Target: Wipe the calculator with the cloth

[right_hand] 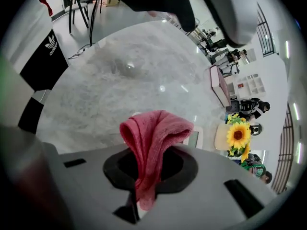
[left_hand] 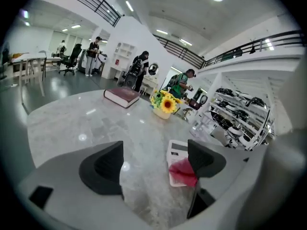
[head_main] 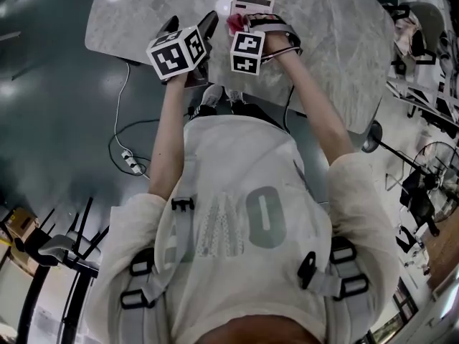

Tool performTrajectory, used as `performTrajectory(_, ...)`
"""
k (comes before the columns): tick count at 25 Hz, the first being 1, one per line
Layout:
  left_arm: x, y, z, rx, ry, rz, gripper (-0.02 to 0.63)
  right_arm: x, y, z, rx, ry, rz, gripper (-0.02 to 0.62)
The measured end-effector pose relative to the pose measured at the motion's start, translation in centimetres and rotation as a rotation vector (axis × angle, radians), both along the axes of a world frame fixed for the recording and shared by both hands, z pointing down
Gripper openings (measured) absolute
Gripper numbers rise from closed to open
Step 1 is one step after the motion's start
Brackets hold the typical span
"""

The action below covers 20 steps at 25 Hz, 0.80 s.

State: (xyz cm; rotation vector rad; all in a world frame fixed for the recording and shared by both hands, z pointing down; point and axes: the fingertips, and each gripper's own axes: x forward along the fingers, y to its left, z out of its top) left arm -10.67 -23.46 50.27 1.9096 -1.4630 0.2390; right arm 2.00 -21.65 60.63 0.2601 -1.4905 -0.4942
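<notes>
Cloth of soft red towelling (right_hand: 156,128), pinched in right claw (right_hand: 149,169), droops at near end of flat white calculator (left_hand: 178,150) on grey marble desk (left_hand: 86,123). Left claw (left_hand: 153,163) spread, empty; light calculator likely slides, so steady its edges.

Overhead, two close views; shared table (head_main: 337,70)

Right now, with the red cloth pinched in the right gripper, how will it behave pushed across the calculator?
Likely floppy: the cloth droops in a fold from the right gripper, so it should bunch rather than push flat. Its towel-like nap probably grips, not slides. The calculator looks thin and light on the glossy table, so it may skid.
</notes>
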Motion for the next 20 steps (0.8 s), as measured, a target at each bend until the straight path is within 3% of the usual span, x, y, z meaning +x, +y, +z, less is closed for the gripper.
performTrajectory(2, 0.5, 0.0, -1.2, 0.039, 0.022, 0.007, 0.411, 0.0, 0.9, 0.1, -0.008, -0.006, 0.004, 0.055)
performTrajectory(7, 1.6, 0.1, -4.6, 0.144, 0.227, 0.015, 0.36, -0.2, 2.6, 0.4, -0.023, -0.024, 0.024, 0.055)
performTrajectory(11, 1.0, -0.2, -6.9, 0.227, 0.186, 0.007, 0.295, -0.4, 3.4, 0.3, -0.027, -0.027, 0.026, 0.055)
performTrajectory(20, -0.9, -0.8, -8.1, 0.256, 0.12, -0.05, 0.244, -0.8, 4.1, 0.4, -0.019, -0.014, 0.013, 0.055)
